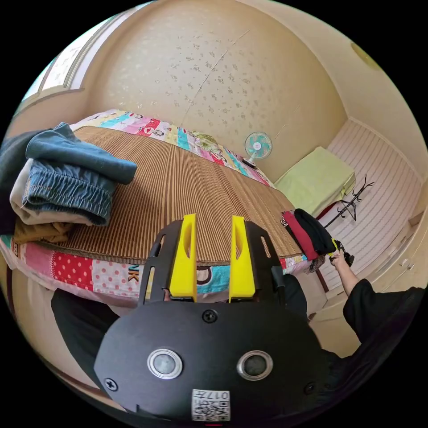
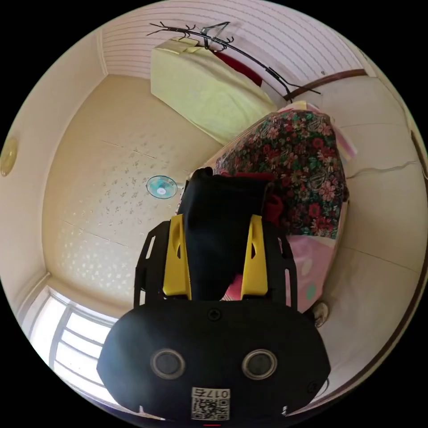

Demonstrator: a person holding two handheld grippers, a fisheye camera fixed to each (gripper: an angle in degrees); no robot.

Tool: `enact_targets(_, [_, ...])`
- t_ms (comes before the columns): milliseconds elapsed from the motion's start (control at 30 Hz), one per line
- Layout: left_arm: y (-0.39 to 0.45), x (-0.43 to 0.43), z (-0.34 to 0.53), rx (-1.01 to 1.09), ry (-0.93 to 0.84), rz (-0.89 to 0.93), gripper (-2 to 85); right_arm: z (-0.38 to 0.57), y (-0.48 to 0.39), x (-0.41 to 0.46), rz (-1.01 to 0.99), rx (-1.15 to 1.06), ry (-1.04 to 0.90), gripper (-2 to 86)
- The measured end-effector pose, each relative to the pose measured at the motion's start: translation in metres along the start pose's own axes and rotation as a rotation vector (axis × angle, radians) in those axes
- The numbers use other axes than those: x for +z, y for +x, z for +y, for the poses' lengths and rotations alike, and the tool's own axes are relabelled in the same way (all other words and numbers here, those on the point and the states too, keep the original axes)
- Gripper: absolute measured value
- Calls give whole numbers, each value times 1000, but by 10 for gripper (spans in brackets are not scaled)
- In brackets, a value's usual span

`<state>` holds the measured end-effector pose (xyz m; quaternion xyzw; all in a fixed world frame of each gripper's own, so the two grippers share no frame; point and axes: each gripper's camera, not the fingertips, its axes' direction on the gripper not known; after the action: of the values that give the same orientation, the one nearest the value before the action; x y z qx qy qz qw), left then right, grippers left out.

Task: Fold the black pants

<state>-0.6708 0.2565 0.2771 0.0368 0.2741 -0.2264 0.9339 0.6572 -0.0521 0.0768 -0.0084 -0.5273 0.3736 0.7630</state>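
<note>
The black pants [image 2: 220, 223] are a thick folded bundle with red cloth showing at its edge, and my right gripper [image 2: 217, 218] is shut on them. In the left gripper view the same bundle [image 1: 314, 232] hangs past the right end of the bed, with the right gripper [image 1: 333, 248] beneath it in a person's hand. My left gripper [image 1: 214, 220] stands open with nothing between its yellow fingers [image 1: 187, 254], above the near edge of the brown striped mat [image 1: 178, 191].
A pile of folded clothes [image 1: 62, 187], denim on top, sits on the mat's left end. Under the mat lies a patchwork quilt [image 1: 89, 269]. A small fan [image 1: 257, 147], a green mattress [image 1: 316, 178] and a coat rack [image 1: 352, 203] stand by the wall. Floral fabric [image 2: 307, 165] lies beyond the bundle.
</note>
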Motion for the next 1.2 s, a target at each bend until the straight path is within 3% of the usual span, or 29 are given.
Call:
enact_targets(67, [22, 6, 2, 64, -4, -20, 113, 3, -23, -4, -27, -83, 24, 127])
enact_targets(133, [41, 10, 6, 117, -1, -17, 110, 12, -65, -4, -201, -274, -2, 99])
enact_targets(233, [60, 15, 18, 168, -14, -6, 103, 54, -160, 26, -259, -572, -185, 89])
enact_targets(400, [62, 16, 36, 159, -27, 73, 100, 245, -295, 106, -406, -1040, -589, 86])
enact_targets(533, [56, -2, 41, 136, 8, 105, 100, 415, -315, 127, -484, -1232, -907, 86])
enact_targets(600, [45, -14, 43, 111, 23, 139, 100, 536, -293, 127, -490, -1361, -1195, 87])
enact_targets(700, [28, -20, 48, 76, 9, 203, 100, 646, -244, 103, -529, -1358, -1417, 88])
enact_targets(800, [11, -26, 50, 26, 10, 253, 101, 692, -208, 48, -503, -1412, -1395, 89])
enact_targets(1033, [20, -15, 24, 26, -6, 336, 106, 687, -126, -36, -506, -1436, -1341, 95])
enact_targets(1200, [102, 115, -33, 170, -299, 365, 144, 650, -102, -54, -609, -1270, -1348, 97])
